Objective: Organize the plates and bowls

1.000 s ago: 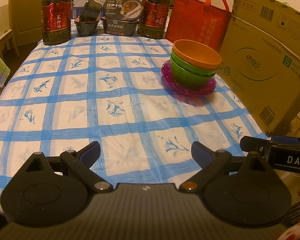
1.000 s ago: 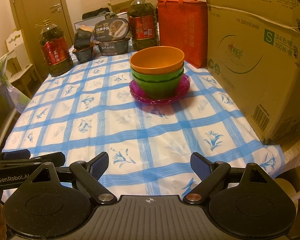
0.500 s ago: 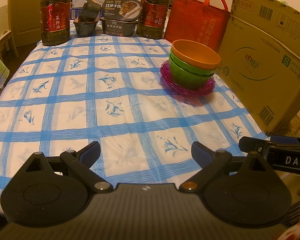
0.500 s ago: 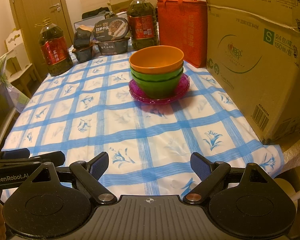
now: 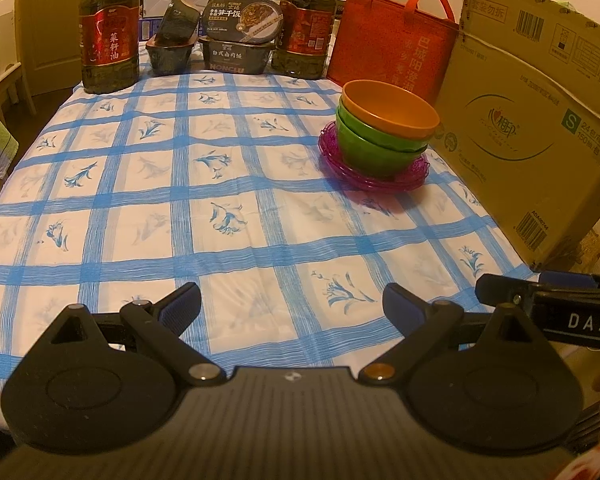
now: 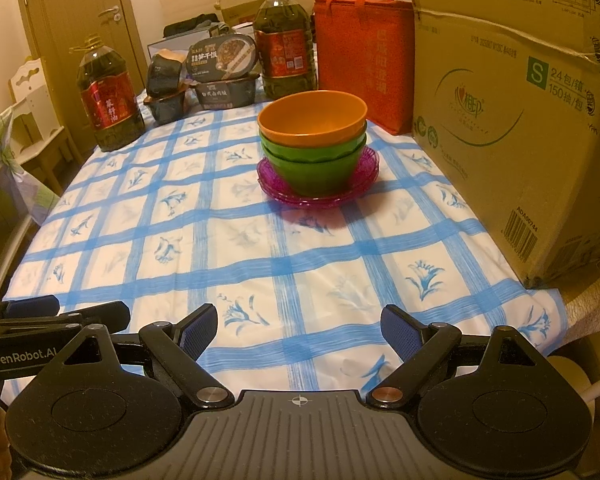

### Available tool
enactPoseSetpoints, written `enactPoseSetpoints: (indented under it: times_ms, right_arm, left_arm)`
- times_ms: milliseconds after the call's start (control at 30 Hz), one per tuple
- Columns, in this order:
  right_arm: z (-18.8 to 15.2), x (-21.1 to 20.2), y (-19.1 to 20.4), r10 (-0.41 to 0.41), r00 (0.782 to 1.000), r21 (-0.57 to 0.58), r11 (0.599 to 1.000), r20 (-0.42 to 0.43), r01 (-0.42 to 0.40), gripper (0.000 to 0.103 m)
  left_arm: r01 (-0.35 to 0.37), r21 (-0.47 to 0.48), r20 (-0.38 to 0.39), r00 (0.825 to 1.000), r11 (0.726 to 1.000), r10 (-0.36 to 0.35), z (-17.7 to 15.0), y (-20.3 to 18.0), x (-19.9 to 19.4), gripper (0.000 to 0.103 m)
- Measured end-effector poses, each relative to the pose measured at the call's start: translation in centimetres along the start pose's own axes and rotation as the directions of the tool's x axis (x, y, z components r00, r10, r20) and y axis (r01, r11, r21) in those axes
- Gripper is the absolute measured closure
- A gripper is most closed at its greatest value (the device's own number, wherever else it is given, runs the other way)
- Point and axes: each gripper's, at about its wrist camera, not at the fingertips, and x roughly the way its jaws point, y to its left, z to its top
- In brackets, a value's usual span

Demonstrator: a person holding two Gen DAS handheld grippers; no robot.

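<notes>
1. Stack: orange bowl [image 6: 312,114] nested in a green bowl [image 6: 314,164]; a second green rim shows between them, so likely two green bowls. All upright, sitting on magenta see-through plates [image 6: 364,184] with ribbed rims; at least two plates stacked, exact count unclear.
2. Location: right-centre of the worktop [image 6: 180,216], near the big cardboard box [image 6: 500,128], not touching it. In the left wrist view the same stack sits far right: orange bowl [image 5: 388,110], green bowl [image 5: 368,152], plates [image 5: 384,182].
3. Left tongs [image 5: 292,306]: jaws wide apart, nothing between them, over the near edge of the worktop. Well apart from the stack.
4. Right tongs [image 6: 296,326]: jaws wide apart, nothing gripped, also at the near edge. Each pair of tongs shows at the edge of the other's view.
5. Surface: white cloth with a blue grid and blue flower prints, slightly wrinkled. Warm yellow light.
6. Room: wooden door [image 6: 80,12] back left, pale chair [image 6: 32,112] at the left.
7. Back row containers: two large oil bottles with red labels, one left [image 6: 108,104], one centre [image 6: 286,44], both filled with dark oil. Between them are dark packaged meal trays [image 6: 224,72], some stacked, one small one tipped.
8. Red zip bag [image 6: 360,52] with handles stands behind the stack, beside the box; contents not visible.
</notes>
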Motion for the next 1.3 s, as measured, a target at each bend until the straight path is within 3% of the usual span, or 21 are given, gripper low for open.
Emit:
enactPoseSetpoints:
  times_ms: [1300]
  right_arm:
    - [0.10,-0.09,-0.20,-0.003,1.000,-0.001,1.000,0.002,0.003,0.015]
  left_arm:
    - [0.004,0.009,0.001,1.000,1.000,-0.004,0.12,-0.39,-0.01,0.006]
